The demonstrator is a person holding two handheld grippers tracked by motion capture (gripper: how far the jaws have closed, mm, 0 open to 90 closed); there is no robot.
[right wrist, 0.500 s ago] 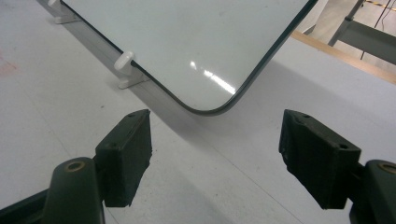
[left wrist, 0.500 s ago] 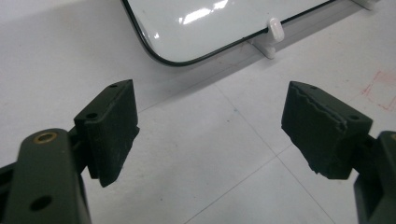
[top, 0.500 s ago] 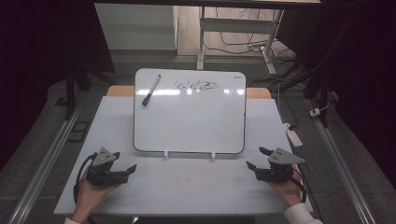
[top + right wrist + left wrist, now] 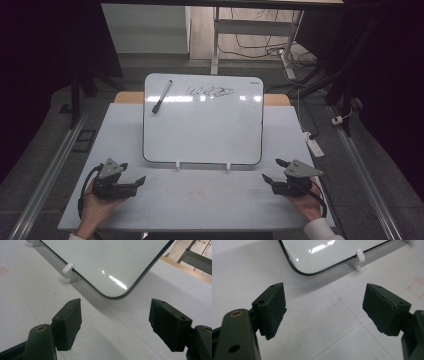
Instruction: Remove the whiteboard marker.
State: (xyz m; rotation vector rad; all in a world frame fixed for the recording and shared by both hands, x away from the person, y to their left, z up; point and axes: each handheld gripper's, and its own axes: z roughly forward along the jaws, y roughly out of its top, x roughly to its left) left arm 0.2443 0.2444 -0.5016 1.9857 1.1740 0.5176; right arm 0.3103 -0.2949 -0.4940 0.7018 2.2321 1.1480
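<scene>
Left gripper (image 4: 134,172) at 7 o'clock on table (image 4: 125,210), jaws wide apart, nothing between. Right gripper (image 4: 272,170) at 5 o'clock, likewise spread and empty. Whiteboard (image 4: 202,130) at centre, just beyond both. Marker (image 4: 162,96) at board's 11 o'clock; scribble (image 4: 210,92) at 12.

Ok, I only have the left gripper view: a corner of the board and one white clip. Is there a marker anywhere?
Observer: Yes, a marker lies on the whiteboard, near its far left corner.
Operator: Anything written on it?
Observer: A black scribble along the far edge, right of the marker.
Operator: And the other hand?
Observer: The right gripper sits by the board's near right corner, fingers open, holding nothing.
</scene>
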